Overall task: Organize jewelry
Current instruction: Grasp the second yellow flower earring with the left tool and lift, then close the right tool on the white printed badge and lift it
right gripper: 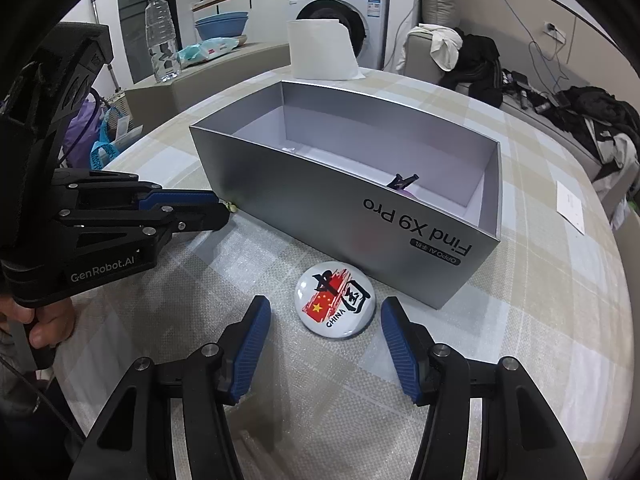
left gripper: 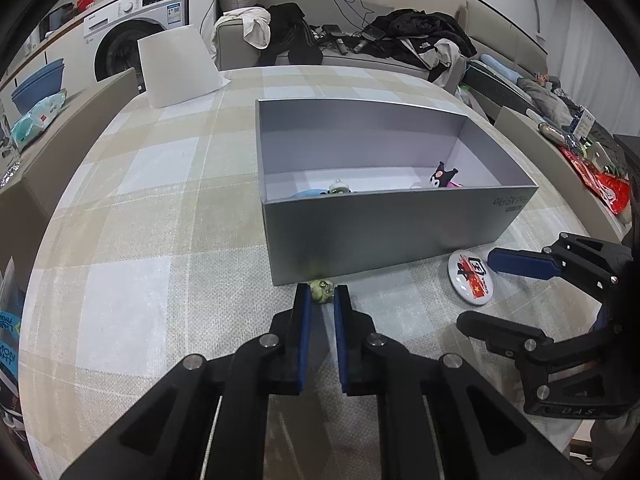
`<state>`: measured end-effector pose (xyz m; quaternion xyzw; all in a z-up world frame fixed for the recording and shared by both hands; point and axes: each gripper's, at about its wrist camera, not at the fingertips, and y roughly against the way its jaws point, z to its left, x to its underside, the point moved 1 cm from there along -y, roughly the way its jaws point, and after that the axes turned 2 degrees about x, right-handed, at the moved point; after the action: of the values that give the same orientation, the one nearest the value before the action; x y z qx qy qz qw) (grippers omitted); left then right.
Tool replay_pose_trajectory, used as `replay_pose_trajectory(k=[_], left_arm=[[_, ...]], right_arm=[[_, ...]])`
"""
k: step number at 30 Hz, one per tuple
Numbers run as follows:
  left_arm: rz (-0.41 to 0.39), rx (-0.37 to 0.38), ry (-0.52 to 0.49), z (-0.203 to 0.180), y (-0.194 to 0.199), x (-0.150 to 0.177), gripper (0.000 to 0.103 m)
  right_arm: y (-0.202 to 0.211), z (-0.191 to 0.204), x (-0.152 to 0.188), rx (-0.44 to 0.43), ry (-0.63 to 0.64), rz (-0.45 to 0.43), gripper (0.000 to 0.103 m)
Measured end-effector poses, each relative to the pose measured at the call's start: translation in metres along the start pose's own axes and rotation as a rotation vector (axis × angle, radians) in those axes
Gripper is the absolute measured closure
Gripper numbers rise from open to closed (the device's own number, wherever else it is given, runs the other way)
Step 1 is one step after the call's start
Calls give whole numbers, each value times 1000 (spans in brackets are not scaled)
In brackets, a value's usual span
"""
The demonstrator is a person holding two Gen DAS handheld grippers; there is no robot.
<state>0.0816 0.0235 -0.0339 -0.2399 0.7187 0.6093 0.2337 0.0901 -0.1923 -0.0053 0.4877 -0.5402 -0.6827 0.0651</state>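
Checked cloth covers the table [left gripper: 140, 208], with a washer and a sofa full of clothes behind it. On the cloth stands an open grey box [left gripper: 384, 240], and it already holds some pieces: a pale figure [left gripper: 339, 188] next to something blue, and a black charm [left gripper: 442, 176] near the right wall. So I judge that part of the task is done, and at least 2 pieces are left outside. The first is a small green charm [left gripper: 322, 291], lying on the cloth just beside the box's near wall. The left gripper [left gripper: 322, 300] has its fingers narrowly apart on both sides of this charm, at the tips; whether the pads already press it I cannot tell, but it looks at least nearly gripped. The second is a round badge [right gripper: 335, 301] with a flag and "CHINA", lying flat close to the box. The right gripper [right gripper: 325, 312] is wide open, the badge between its tips and touching neither finger.
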Motion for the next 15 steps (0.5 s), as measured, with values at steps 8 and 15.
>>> replay_pose_trajectory(k=[8, 15], left_arm=[[-34, 15, -53, -8, 19, 15, 96], [-51, 17, -60, -12, 20, 10, 96]], right_arm=[[2, -3, 2, 2, -11, 4, 48], [-1, -1, 0, 12, -12, -1, 47]])
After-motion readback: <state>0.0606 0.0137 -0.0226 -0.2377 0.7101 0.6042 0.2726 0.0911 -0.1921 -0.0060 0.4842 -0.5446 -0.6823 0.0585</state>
